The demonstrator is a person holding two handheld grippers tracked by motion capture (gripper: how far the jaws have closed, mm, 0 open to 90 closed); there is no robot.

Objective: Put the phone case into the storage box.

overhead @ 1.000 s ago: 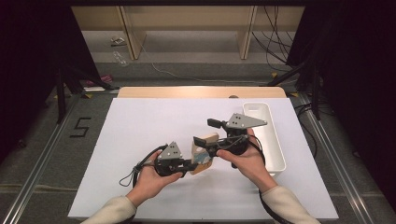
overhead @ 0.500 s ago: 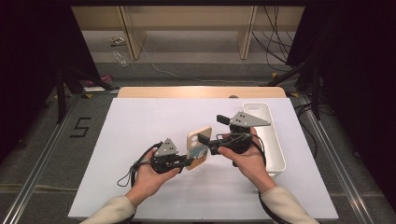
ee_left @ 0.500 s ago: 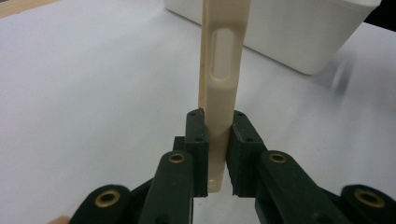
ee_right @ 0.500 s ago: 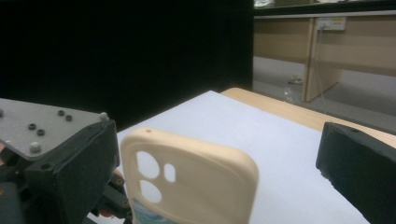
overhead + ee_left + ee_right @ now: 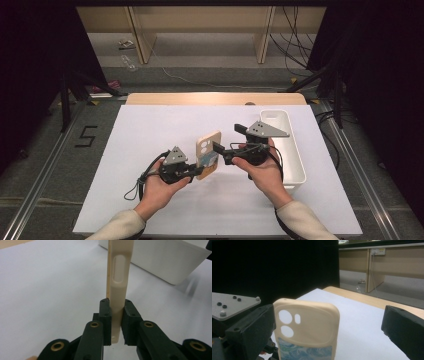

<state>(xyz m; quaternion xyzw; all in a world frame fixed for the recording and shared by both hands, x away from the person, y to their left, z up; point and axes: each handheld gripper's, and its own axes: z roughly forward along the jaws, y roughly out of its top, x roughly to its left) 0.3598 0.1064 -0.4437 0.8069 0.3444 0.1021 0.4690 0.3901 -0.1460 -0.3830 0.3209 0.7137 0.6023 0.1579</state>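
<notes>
- The left gripper (image 5: 196, 171) has its jaws clamped on the lower edge of a cream phone case (image 5: 208, 154), holding it upright above the white table cover (image 5: 150, 130).
- In the left gripper view the left gripper (image 5: 117, 315) pinches the thin side wall of the phone case (image 5: 120, 277), which rises straight up with a long slot cut in that wall.
- The right gripper (image 5: 227, 140) sits just beside the case with its jaws spread wide; one jaw is at the case's right edge, though contact is hard to judge.
- The right gripper view shows the phone case (image 5: 308, 327) back-on, with camera cut-outs and a blue-green printed panel below.
- A white tray (image 5: 295, 165) lies right of the hands.
</notes>
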